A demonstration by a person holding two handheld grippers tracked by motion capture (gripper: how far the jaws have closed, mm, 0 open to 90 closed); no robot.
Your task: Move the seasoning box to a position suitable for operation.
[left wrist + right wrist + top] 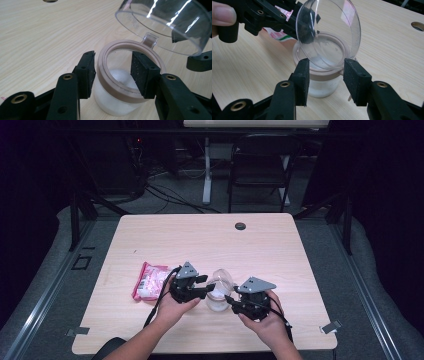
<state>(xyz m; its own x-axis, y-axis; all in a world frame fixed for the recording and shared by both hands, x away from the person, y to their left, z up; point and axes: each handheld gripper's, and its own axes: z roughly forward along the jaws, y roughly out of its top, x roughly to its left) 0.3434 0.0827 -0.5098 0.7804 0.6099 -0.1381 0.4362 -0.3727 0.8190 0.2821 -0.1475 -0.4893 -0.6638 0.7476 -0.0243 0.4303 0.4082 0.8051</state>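
Note:
A clear jar [218, 301] with a tan rim [107, 75] stands on the table, holding white powder. Its hinged clear lid [162, 22] is swung up and open. My left gripper [205, 286] comes at the jar from the left, jaws apart. One pad sits just outside the rim's left side and the other hangs over the jar mouth. The left gripper [112, 72] presses on nothing that I can see. My right gripper [325, 80] reaches from the right with its jaws apart. Its pads stand in front of the jar [324, 87] just below the rim, with the lid's [329, 32] lower edge above the gap.
A pink and white packet [150, 281] lies left of the left hand. A round cable hole [240, 226] sits near the table's far edge. A black chair [262, 160] and a desk leg stand beyond the table.

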